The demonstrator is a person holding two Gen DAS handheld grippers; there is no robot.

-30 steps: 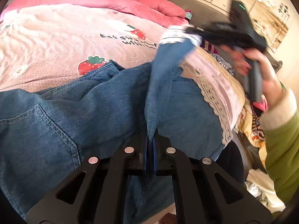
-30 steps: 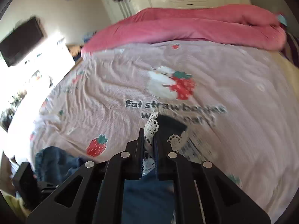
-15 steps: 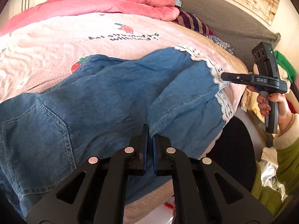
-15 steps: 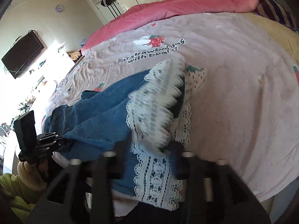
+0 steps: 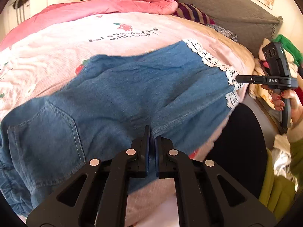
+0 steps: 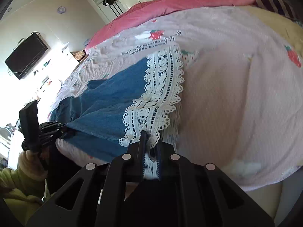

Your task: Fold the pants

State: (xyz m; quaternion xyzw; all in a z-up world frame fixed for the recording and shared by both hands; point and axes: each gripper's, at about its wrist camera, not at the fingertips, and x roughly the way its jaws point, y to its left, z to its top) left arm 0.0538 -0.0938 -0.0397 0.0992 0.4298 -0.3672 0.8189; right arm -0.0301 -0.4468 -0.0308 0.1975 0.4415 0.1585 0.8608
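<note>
Where the left wrist view looks down its own black fingers, the left gripper [image 5: 151, 138] is pinched tight on the near seam edge of the blue denim pants [image 5: 117, 102], which lie spread across a pink bedspread [image 5: 56, 56] printed with strawberries. The fabric runs away from the fingertips, with a back pocket [image 5: 47, 130] off to the left and a white lace hem [image 5: 212, 60] at the far right end of the leg. At that hem the right gripper [image 5: 239, 79] comes in from the right edge, narrow and closed on the lace, carried by a hand [image 5: 289, 104] with red nails and a green sleeve [image 5: 295, 151]. A pink quilt [image 5: 113, 5] is bunched along the far side of the bed.

In the right wrist view, the right gripper [image 6: 150, 141] sits at the near edge of the bed, its fingers drawn close together with the lace hem [image 6: 161, 87] caught between the pads. The pants [image 6: 106, 102] stretch away to the left over the bedspread [image 6: 227, 94]. The left gripper [image 6: 65, 127] holds the denim's edge at the left, above a cream cuff [image 6: 28, 162]. A television [image 6: 26, 54] hangs on the far wall.
</note>
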